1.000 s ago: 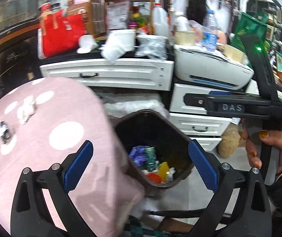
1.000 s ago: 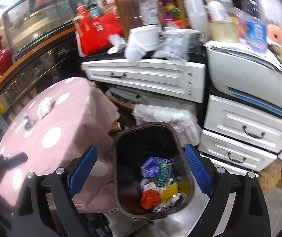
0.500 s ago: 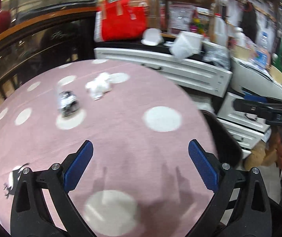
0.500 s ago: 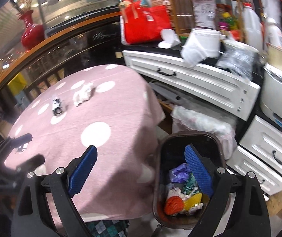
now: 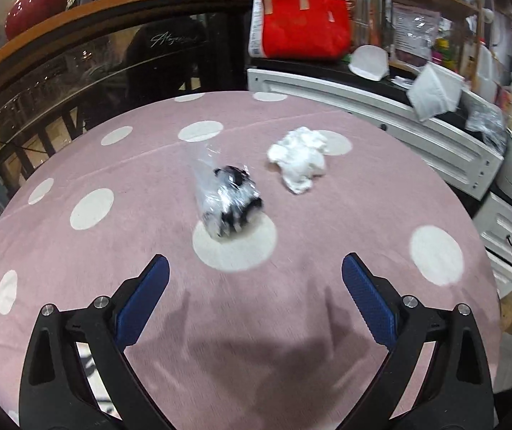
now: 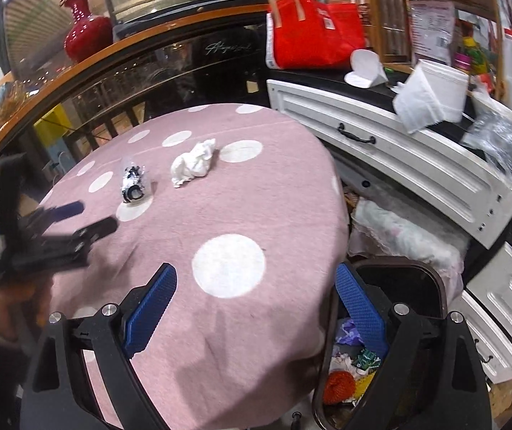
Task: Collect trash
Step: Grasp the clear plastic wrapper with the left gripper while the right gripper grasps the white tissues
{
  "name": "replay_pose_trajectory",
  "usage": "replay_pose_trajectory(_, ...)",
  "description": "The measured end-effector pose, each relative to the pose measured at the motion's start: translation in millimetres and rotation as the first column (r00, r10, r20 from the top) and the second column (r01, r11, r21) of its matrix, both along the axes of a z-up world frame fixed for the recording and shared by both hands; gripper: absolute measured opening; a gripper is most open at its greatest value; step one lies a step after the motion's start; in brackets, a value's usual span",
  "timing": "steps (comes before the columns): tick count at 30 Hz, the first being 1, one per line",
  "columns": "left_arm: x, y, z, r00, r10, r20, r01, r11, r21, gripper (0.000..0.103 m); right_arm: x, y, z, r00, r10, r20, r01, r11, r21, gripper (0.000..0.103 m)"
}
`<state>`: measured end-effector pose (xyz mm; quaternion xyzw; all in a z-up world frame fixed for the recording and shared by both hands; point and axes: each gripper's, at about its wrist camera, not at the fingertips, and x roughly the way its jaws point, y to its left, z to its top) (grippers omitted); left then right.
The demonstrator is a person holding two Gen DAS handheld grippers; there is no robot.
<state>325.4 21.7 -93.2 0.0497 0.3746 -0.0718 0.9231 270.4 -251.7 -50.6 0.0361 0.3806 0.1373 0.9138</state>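
Left wrist view: the left gripper (image 5: 254, 288) hangs with fingers spread wide and empty, aimed at the crumpled plastic wrapper (image 5: 226, 199) at 12 o'clock, likely the next pickup. The white tissue wad (image 5: 300, 161) lies at 1 o'clock. The right gripper (image 6: 254, 302), likewise released, hovers by the bin (image 6: 435, 279) at 4 o'clock.

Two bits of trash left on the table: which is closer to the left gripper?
The clear wrapper with black print, straight ahead of the open left gripper. The white tissue wad lies farther back, to its right.
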Motion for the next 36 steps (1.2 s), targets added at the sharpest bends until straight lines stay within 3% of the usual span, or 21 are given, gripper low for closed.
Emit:
replay_pose_trajectory(8, 64.7, 12.5, -8.7, 0.996, 0.061, -0.068, -0.065, 0.996, -0.062, 0.079, 17.2, 15.1, -1.9, 0.999, 0.033, -0.014, -0.034, 0.999, -0.029, 0.089)
replay_pose_trajectory(10, 73.9, 13.7, -11.4, 0.995, 0.065, -0.081, -0.071, 0.995, -0.069, 0.072, 22.9, 19.4, -3.0, 0.999, 0.043, -0.018, -0.043, 0.998, -0.035, 0.089)
replay_pose_trajectory(12, 78.6, 15.5, -14.5, 0.993, 0.072, -0.096, -0.080, 0.994, -0.073, 0.057, 30.1, 26.1, -3.6, 0.998, 0.054, -0.021, -0.055, 0.997, -0.045, 0.089)
replay_pose_trajectory(22, 47.6, 41.7, 6.4, 0.994, 0.107, -0.007, -0.108, 0.990, -0.087, 0.054, 86.8, 70.1, -7.1, 0.991, 0.124, -0.047, -0.125, 0.992, -0.009, 0.089)
replay_pose_trajectory(33, 25.1, 54.1, 18.1, 0.996, 0.085, 0.022, -0.082, 0.990, -0.112, 0.054, 169.7, 133.4, -25.6, 0.976, 0.161, -0.149, -0.173, 0.982, -0.071, 0.088)
replay_pose_trajectory(36, 23.8, 53.6, 16.4, 0.996, 0.080, 0.028, -0.076, 0.991, -0.108, 0.054, 185.3, 140.3, -34.8, 0.972, 0.148, -0.183, -0.167, 0.981, -0.095, 0.079)
